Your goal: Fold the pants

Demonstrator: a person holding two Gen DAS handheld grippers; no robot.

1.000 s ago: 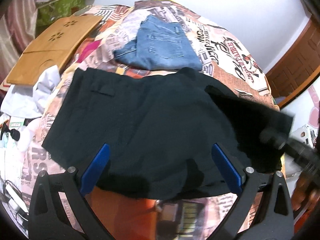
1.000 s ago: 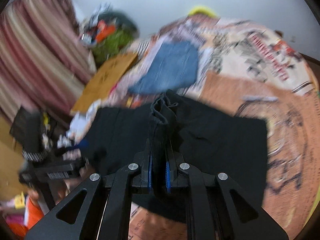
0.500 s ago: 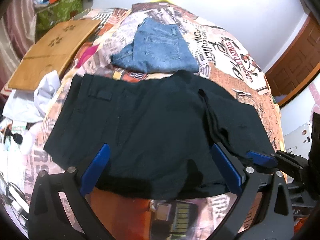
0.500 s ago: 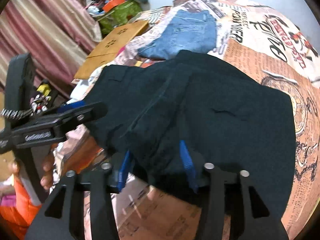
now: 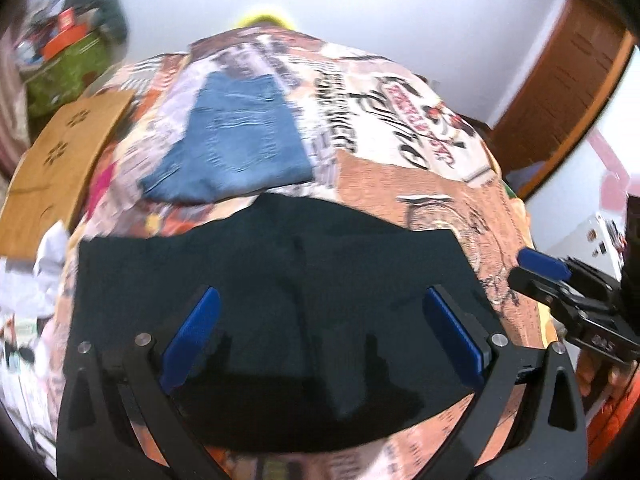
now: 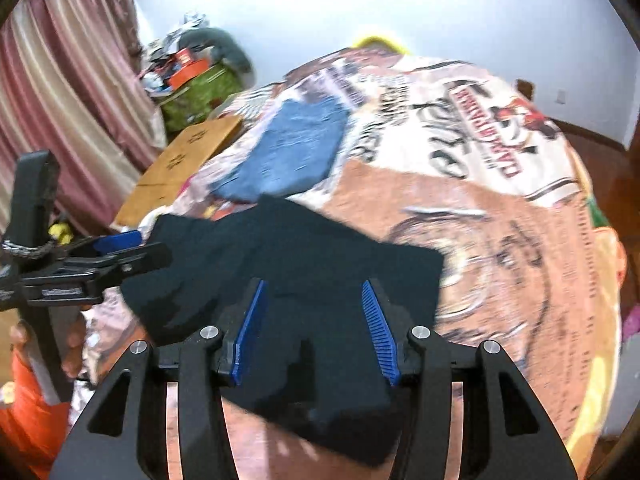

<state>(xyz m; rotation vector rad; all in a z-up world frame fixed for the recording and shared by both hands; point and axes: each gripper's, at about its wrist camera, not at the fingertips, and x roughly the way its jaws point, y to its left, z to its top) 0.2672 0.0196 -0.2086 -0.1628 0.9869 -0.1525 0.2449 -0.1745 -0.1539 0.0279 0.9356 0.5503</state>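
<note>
Black pants [image 5: 280,280] lie flat, folded to a wide block, on the printed bedspread [image 5: 400,140]. In the left wrist view my left gripper [image 5: 320,292] hangs above their near half, open wide, with nothing between its blue pads. In its own view my right gripper [image 6: 313,285] hovers over the pants [image 6: 300,248], also open and holding nothing. Each gripper shows in the other's view: the right gripper [image 5: 540,264] at the pants' right edge, the left gripper [image 6: 120,244] at their left edge.
Folded blue jeans [image 5: 236,140] lie just beyond the black pants. A wooden board [image 5: 60,152] leans at the bed's left side, with a green box and clutter [image 5: 60,72] behind it. White cloth [image 5: 24,280] sits at the left, a curtain [image 6: 60,100] beyond, a wooden door [image 5: 560,92] at the right.
The right gripper opened and let go of the black fold it was holding up. That fold now lies flat. Both grippers have drawn back and up from the pants.
</note>
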